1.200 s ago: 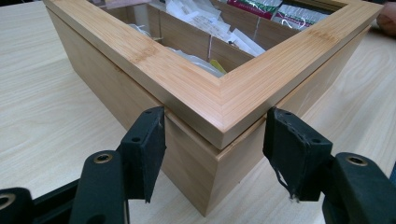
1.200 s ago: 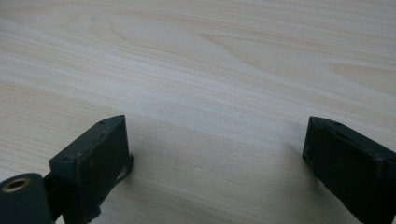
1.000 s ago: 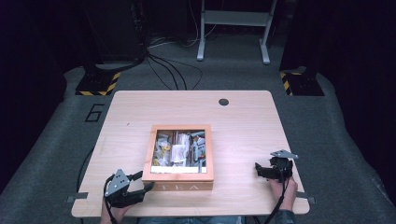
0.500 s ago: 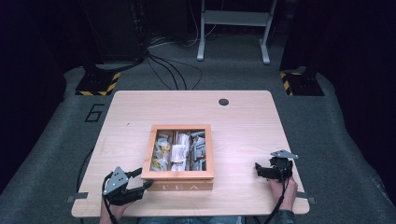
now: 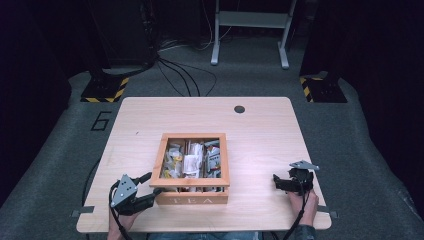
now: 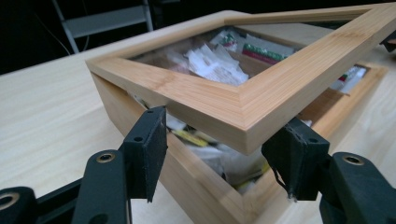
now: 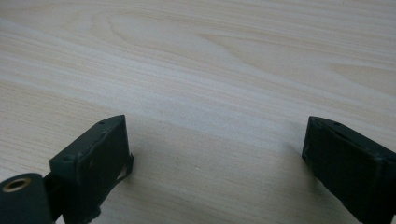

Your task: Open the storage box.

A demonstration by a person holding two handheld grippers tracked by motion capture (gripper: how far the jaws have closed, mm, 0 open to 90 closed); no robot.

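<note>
A square light-wood tea box [image 5: 192,167] with a glass-paned lid [image 6: 243,84] is seen at frame centre on the pale wood-grain table [image 5: 260,130]. The lid's raised corner is revealed between the left gripper's [image 6: 224,147] parted jaws; the right gripper [image 7: 215,163] is spread over bare table.

Lab or recording studio, wooden counter [image 5: 260,130] on grey carpet, hazard-striped stand bases [image 5: 105,90] behind the counter, black cables [image 5: 180,75], dark curtained surround

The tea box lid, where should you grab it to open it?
Probably the lid by its front left corner, coming from the person's side. That corner is lifted off the box, leaving a gap, and the left gripper sits open around it.
</note>
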